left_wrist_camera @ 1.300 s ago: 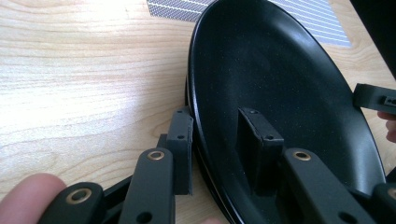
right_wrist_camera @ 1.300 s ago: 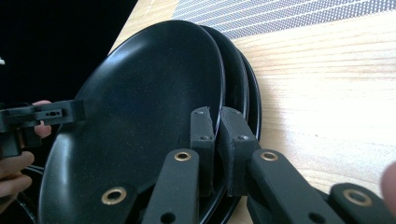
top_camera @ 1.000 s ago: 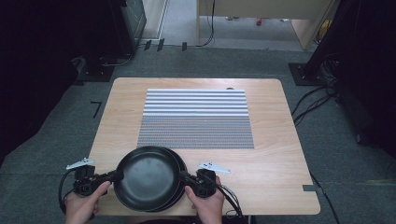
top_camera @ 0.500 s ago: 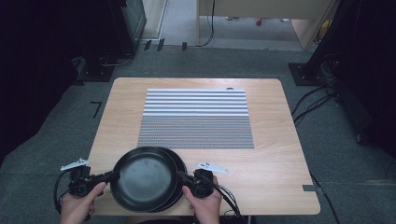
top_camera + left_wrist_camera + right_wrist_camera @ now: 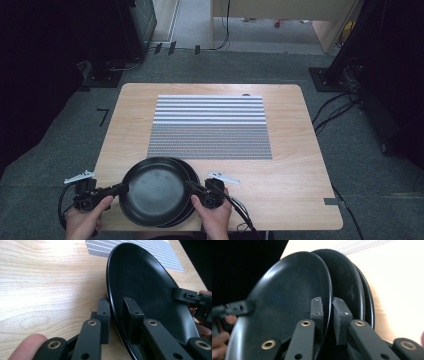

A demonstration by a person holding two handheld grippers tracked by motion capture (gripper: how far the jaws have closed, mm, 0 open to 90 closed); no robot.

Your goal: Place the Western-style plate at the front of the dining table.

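A stack of black plates point(image 5: 188, 171) lies at the table's front edge. The top plate point(image 5: 152, 192) is shifted left off the stack and tilted up. My left gripper point(image 5: 120, 189) is shut on its left rim; in the left gripper view the rim runs between the jaws of that gripper point(image 5: 117, 312). My right gripper point(image 5: 193, 188) is shut on the opposite rim. Its jaws have just been opening slightly, with the rim still pinched in the gripper point(image 5: 328, 311). Two lower plates point(image 5: 348, 282) show behind the top plate point(image 5: 292, 290).
A grey striped mat point(image 5: 210, 127) covers the middle of the wooden table point(image 5: 295, 175). Bare wood lies to the right of the plates. Cables trail over the dark floor point(image 5: 350, 125) on the right. A desk stands beyond the table.
The top plate has shifted a little to the left over the stack, with both grippers still on its rim. The left hand sits slightly farther left than one second ago.
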